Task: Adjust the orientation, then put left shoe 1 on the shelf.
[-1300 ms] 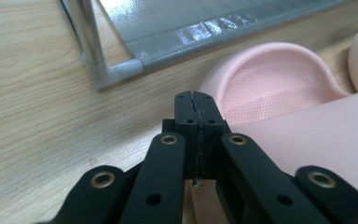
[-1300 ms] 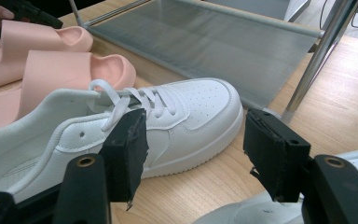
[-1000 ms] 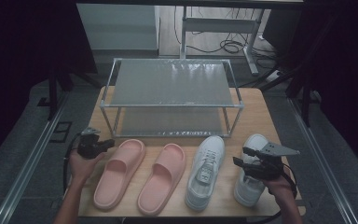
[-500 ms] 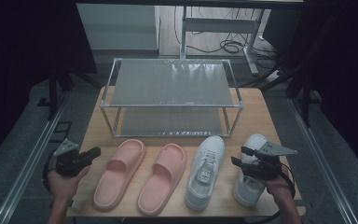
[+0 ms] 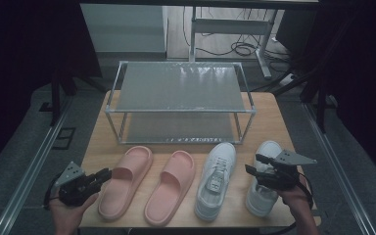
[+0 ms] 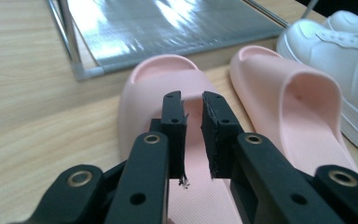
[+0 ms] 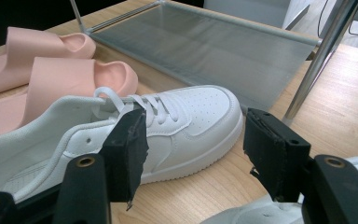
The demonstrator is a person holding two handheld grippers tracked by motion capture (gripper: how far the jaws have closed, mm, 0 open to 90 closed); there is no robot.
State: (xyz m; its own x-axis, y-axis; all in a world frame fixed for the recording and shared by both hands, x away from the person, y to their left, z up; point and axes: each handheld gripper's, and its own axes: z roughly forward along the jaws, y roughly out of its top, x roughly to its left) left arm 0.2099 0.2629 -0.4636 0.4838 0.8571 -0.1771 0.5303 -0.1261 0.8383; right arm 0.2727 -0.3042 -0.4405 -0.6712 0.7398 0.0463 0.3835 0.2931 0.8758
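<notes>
A two-tier metal shoe rack (image 5: 178, 103) stands at the back of the light wooden table (image 5: 274, 117). The left pink foam slide (image 5: 125, 180) lies just beside the left gripper (image 5: 103, 175), whose narrowly parted jaws have just been opening, nothing between them. The right gripper (image 5: 252, 164) hovers released over the right white sneaker (image 5: 262, 196).

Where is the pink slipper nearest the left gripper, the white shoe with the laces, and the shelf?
pink slipper (image 5: 127, 181), high view, on its strap.
white shoe (image 7: 186, 116), right gripper view, on its side near the toe.
shelf (image 5: 178, 88), high view, on its top deck.
</notes>
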